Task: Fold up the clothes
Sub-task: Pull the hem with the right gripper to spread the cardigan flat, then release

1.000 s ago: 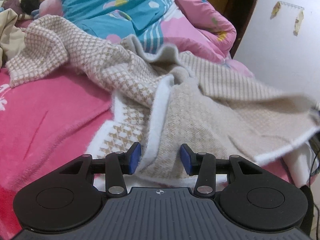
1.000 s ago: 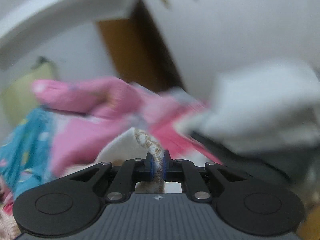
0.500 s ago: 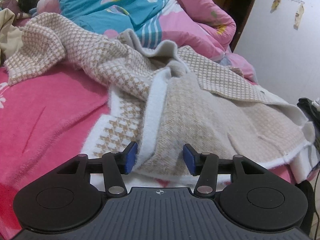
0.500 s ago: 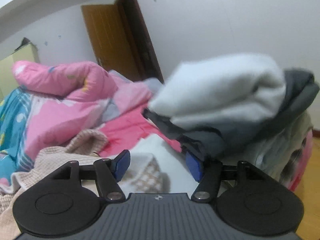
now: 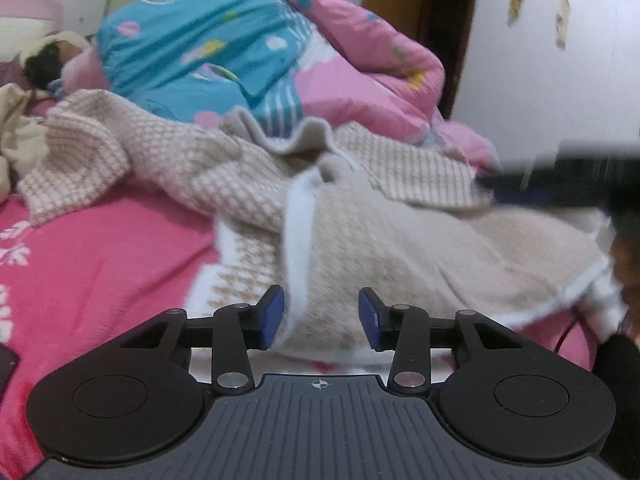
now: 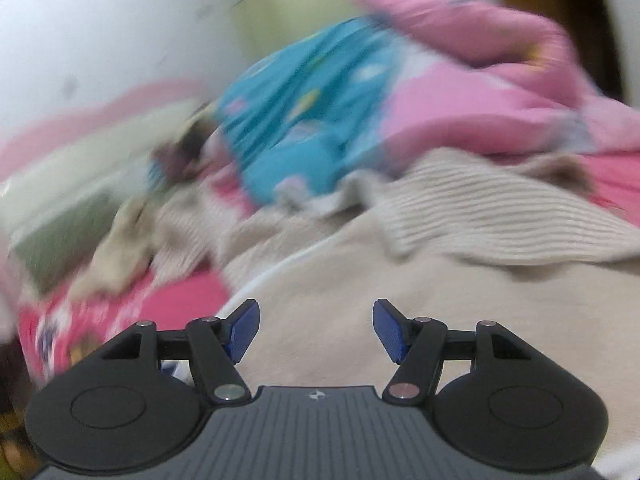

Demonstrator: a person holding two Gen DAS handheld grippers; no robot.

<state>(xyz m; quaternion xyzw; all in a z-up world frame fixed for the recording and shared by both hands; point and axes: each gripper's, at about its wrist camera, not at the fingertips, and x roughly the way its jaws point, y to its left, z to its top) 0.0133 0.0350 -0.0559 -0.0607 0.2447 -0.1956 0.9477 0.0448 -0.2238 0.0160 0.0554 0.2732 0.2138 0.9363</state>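
Observation:
A beige houndstooth knit garment [image 5: 400, 240] with a white fleece lining lies rumpled on the pink bedcover [image 5: 100, 272]. My left gripper [image 5: 320, 316] sits low at its near hem. The white front band and some beige cloth lie between its jaws, which are closing, and the pads do not press the cloth. In the blurred right wrist view, my right gripper [image 6: 316, 328] hangs open just above the garment's plain beige side [image 6: 360, 280] with nothing pinched. A dark blurred shape [image 5: 568, 176] crosses the garment's right side in the left wrist view.
A blue and pink quilt [image 5: 224, 60] is heaped behind the garment. A loose beige cloth [image 5: 16, 148] lies at the far left. A brown door [image 5: 424, 20] stands in the back wall. A hand [image 5: 626, 264] shows at the right edge.
My right gripper let go of the cloth edge it pinched, opened wide and swung left from the stacked clothes to over the garment. The lifted right flap now lies flat. My left jaws narrowed slightly.

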